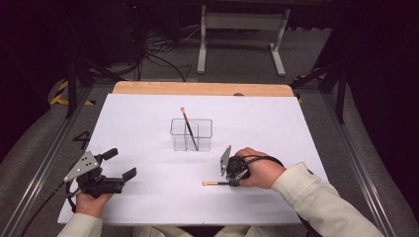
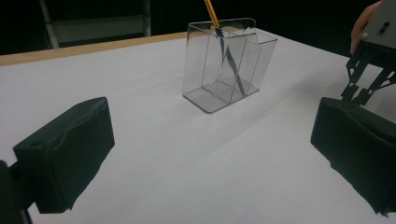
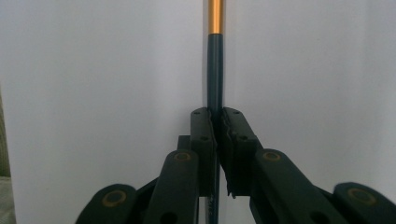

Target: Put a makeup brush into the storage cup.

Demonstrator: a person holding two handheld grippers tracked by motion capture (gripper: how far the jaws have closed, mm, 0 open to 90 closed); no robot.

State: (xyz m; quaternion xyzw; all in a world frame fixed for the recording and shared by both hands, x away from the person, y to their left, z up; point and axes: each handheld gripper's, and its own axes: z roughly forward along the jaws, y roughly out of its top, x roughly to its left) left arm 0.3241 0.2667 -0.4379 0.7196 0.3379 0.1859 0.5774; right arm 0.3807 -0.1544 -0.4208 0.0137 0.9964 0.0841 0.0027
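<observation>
My right hand-held gripper (image 3: 218,123) is clamped on the brush (image 3: 215,70) lying flat near the counter's (image 1: 148,113) front edge; the clear holder (image 1: 191,134) stands beyond, toward centre. Left hand-held gripper (image 1: 121,164) gapes, empty.

Two brushes (image 1: 188,129) (image 1: 215,183), one clear holder (image 1: 191,135), two grippers (image 1: 121,164) (image 1: 229,182).

We note a white-covered table (image 1: 148,118) with wood far edge; a clear divided holder (image 1: 191,134) stands mid-table, a brush (image 1: 215,183) lies toward the near edge.
</observation>
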